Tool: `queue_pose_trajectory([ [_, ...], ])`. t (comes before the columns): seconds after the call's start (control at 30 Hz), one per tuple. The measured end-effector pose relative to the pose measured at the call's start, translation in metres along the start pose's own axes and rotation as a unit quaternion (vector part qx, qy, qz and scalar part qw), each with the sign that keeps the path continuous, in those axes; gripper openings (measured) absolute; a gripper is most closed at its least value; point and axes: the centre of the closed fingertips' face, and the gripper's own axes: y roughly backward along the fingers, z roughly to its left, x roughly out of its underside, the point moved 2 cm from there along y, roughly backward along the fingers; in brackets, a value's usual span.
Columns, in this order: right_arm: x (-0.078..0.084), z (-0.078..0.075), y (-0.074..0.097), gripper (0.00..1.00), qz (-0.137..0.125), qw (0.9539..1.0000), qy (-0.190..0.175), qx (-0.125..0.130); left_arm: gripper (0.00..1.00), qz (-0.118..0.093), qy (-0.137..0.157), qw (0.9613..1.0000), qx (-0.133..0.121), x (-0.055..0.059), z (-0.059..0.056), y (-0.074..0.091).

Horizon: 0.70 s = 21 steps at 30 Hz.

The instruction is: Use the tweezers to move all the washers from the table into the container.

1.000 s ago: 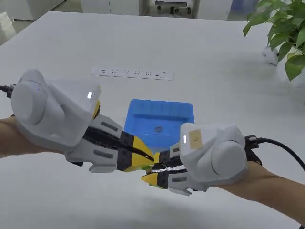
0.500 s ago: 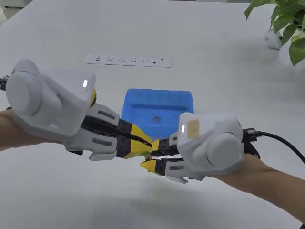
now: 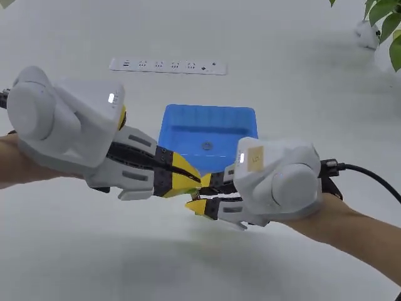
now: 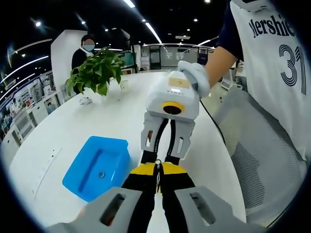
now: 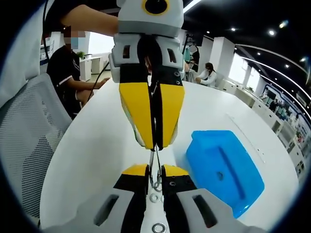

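My left gripper (image 3: pixel 191 182) and right gripper (image 3: pixel 199 205) meet tip to tip just in front of the blue container (image 3: pixel 188 125). Thin metal tweezers (image 5: pixel 154 167) run from the left gripper's shut yellow jaws into the narrow gap between my right gripper's (image 5: pixel 154 171) jaws. From the left gripper (image 4: pixel 156 170) view, the tweezers (image 4: pixel 156 167) show as a sliver between its shut jaws, and the right gripper faces it. One washer (image 3: pixel 207 147) lies inside the container (image 4: pixel 80 162). Several washers (image 5: pixel 154 197) lie on the white table under the right jaws.
A white power strip (image 3: pixel 168 66) lies beyond the container. Plant leaves (image 3: pixel 395 44) hang at the far right corner. A black cable (image 3: pixel 369 183) trails from the right gripper. A mesh chair (image 5: pixel 34 145) and seated people are past the table edge.
The head camera has tilted down, so the container and power strip sit higher in the picture. The two grippers stay tip to tip, drawn slightly closer together.
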Motion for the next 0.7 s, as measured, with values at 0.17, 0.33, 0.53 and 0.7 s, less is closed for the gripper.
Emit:
queue_pose_trajectory([
  [0.17, 0.0000, -0.0015, -0.0001, 0.11, -0.004, 1.0000, -0.009, 0.000, 0.05, -0.004, 0.005, 1.0000, 0.000, -0.0008, 0.0031, 0.0000],
  [0.33, -0.0011, 0.0006, 0.0014, 0.11, -0.004, 0.9999, -0.011, -0.002, 0.05, 0.001, 0.006, 0.9999, 0.008, -0.0029, 0.0022, -0.0009],
  [0.53, 0.0007, -0.0004, 0.0020, 0.11, -0.003, 0.9999, -0.013, 0.002, 0.05, 0.002, 0.005, 1.0000, 0.004, -0.0030, 0.0046, -0.0025],
  [0.7, 0.0020, 0.0011, 0.0025, 0.11, 0.001, 1.0000, -0.004, 0.000, 0.05, 0.003, 0.007, 0.9999, 0.009, -0.0040, 0.0021, -0.0039],
])
